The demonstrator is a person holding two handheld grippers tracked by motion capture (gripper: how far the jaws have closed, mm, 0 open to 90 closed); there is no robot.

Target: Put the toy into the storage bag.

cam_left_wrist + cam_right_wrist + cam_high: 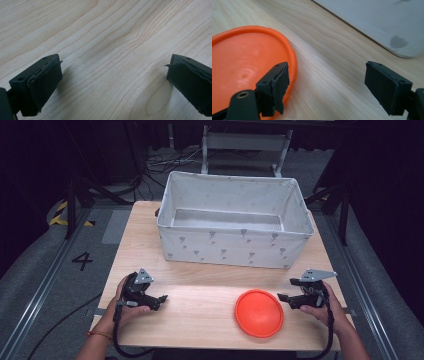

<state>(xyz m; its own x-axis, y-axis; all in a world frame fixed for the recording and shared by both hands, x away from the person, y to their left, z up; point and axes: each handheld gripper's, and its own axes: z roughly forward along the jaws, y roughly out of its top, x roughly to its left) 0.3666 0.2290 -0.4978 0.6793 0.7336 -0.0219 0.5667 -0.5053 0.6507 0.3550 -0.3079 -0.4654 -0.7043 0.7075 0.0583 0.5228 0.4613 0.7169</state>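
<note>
Nothing looked done yet. The flat round orange plastic disc [259,313] lay on the light wooden table [200,310], in front of the empty grey fabric bin [232,247] and well apart from it. Round, it had no long axis; it lay level. The right gripper [286,298], jaws wide apart, sat just beside the disc's edge, holding nothing. The left gripper [161,299], likewise agape and empty, rested further left.
</note>
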